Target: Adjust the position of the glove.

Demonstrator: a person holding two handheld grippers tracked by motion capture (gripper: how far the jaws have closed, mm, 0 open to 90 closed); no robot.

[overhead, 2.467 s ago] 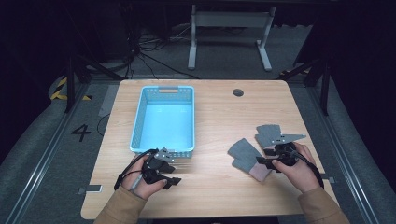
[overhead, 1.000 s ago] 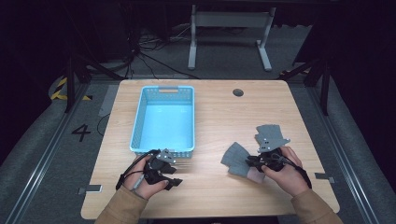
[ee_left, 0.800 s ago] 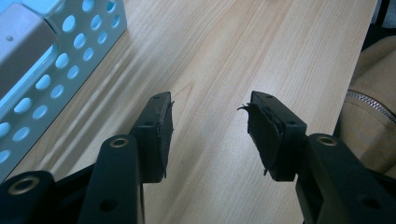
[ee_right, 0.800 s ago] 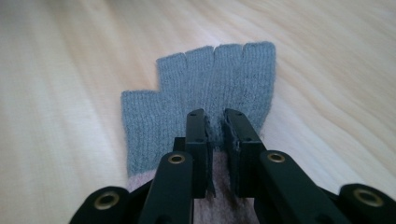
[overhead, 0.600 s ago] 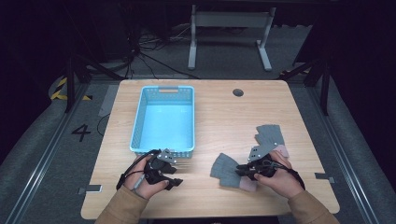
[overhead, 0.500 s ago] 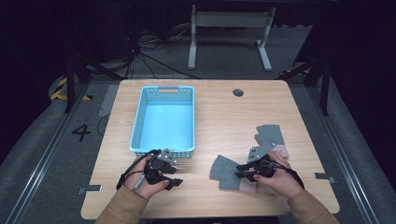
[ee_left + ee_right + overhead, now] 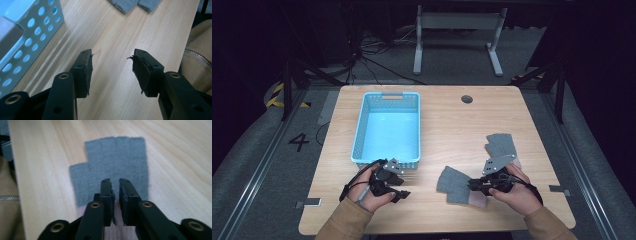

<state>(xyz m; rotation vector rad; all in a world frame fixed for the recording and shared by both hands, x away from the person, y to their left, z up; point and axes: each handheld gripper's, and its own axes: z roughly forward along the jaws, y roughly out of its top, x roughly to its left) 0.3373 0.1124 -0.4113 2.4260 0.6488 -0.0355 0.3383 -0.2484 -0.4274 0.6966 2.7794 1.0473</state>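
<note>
Blue basket (image 7: 388,129): standing at the table's left half, open-topped and empty, its perforated wall just beside the left gripper.

Left gripper (image 7: 398,186): resting near the front edge below the basket, jaws standing apart with nothing between them, over bare wood.

Grey glove (image 7: 455,183): lying flat at front centre-right, fingerless, knitted; likely light, limp and prone to drooping when lifted, not fragile. The pinkish cuff end (image 7: 117,225) nearest the person is looking like the best place to grip.

Right gripper (image 7: 474,186): its jaws have just been closing and are now nearly together, pinching the glove's cuff edge between the pads.

Second grey glove (image 7: 502,145): lying farther back to the right, apart from the first.

Table (image 7: 447,120): offering open wood between glove and basket; the front edge is sitting close, so any dragging is best done away from it.
</note>
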